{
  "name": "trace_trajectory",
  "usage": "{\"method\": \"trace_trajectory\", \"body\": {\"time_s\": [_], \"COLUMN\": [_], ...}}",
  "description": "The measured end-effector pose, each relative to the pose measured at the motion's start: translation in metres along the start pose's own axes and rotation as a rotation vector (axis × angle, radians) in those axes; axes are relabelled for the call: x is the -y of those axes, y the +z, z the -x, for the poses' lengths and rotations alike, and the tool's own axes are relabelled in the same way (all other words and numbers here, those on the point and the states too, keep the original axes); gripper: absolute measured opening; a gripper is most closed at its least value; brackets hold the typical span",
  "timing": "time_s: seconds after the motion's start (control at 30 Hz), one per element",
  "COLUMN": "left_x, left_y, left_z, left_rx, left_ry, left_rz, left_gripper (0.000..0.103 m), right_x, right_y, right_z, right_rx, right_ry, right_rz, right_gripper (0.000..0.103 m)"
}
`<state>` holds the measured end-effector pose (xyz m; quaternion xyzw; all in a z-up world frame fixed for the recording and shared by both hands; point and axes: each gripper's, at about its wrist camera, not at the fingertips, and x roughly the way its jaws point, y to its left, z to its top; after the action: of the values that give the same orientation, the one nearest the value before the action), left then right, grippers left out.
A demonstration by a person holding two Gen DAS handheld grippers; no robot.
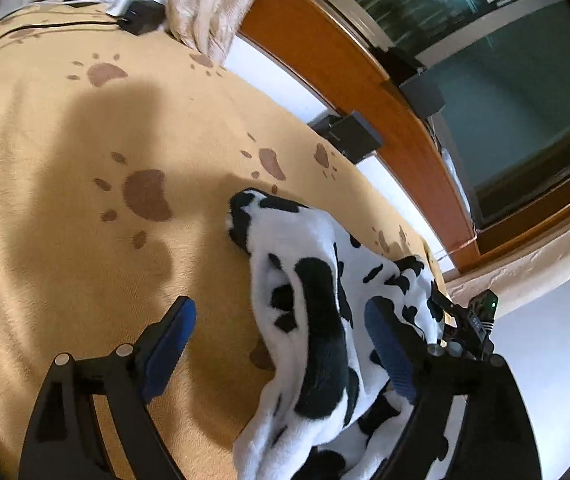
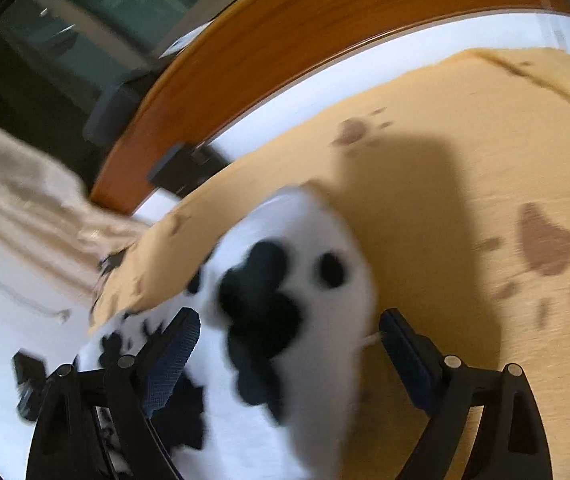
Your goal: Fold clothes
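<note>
Left wrist view: cow-print garment (image 1: 317,320) lies on the tan paw-print blanket (image 1: 65,200), loose between both grippers' spread jaws, nearer the left gripper's (image 1: 281,332) right pad.

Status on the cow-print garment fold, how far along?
Done: little. The cow-print garment lies bunched in a long ridge on the paw-print blanket, not flat or squared. In hand: nothing gripped; the left hand-held gripper and right hand-held gripper both stand open, straddling the fabric. Left: grasp, spread it out, make the folds. The right view is blurred.
</note>
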<state>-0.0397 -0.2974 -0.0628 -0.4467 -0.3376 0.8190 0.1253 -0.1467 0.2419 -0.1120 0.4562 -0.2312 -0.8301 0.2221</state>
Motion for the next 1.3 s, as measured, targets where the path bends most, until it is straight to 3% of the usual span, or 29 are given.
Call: {"method": "trace_trajectory", "body": {"time_s": [0.2,0.27,0.33,0.37,0.4,0.43,0.5,0.53,0.57,0.63,0.9,1.13,1.3], "left_x": [0.026,0.038,0.045,0.048,0.052,0.056,0.061,0.062,0.062,0.066,0.131,0.199,0.245], "left_y": [0.003,0.0,-0.004,-0.005,-0.007,-0.008,-0.009,-0.009,-0.009,-0.007,-0.001,-0.019,-0.044], "left_z": [-0.039,-0.057,-0.07,-0.076,-0.078,-0.079,-0.081,-0.08,-0.077,-0.065,0.037,0.139,0.217], "left_rx": [-0.118,-0.177,-0.211,-0.22,-0.214,-0.207,-0.207,-0.201,-0.185,-0.14,0.146,0.392,0.56], "left_ry": [-0.001,0.047,0.097,0.125,0.126,0.125,0.134,0.152,0.148,0.119,-0.044,-0.174,-0.279], "left_rz": [-0.064,-0.108,-0.14,-0.157,-0.178,-0.199,-0.211,-0.195,-0.174,-0.163,-0.26,-0.369,-0.45], "left_gripper": [0.1,0.103,0.103,0.103,0.102,0.098,0.061,0.034,0.025,0.022,0.019,0.019,0.019], "right_x": [-0.016,-0.02,-0.019,-0.015,-0.009,-0.003,-0.001,-0.003,-0.006,-0.02,-0.091,-0.156,-0.209], "right_y": [-0.003,-0.003,-0.002,-0.002,0.0,0.0,-0.002,-0.004,-0.006,-0.007,-0.006,-0.033,-0.066], "right_z": [-0.009,-0.011,-0.011,-0.011,-0.011,-0.011,-0.007,-0.004,0.001,0.019,0.123,0.225,0.31], "right_rx": [-0.031,-0.053,-0.058,-0.056,-0.06,-0.061,-0.036,-0.02,0.001,0.065,0.355,0.666,0.974], "right_ry": [-0.016,-0.041,-0.093,-0.114,-0.098,-0.079,-0.065,-0.068,-0.071,-0.072,-0.081,-0.14,-0.226], "right_rz": [0.081,0.116,0.138,0.129,0.109,0.091,0.097,0.107,0.121,0.163,0.316,0.452,0.555], "right_gripper": [0.093,0.089,0.061,0.035,0.023,0.021,0.015,0.014,0.014,0.013,0.013,0.013,0.013]}}
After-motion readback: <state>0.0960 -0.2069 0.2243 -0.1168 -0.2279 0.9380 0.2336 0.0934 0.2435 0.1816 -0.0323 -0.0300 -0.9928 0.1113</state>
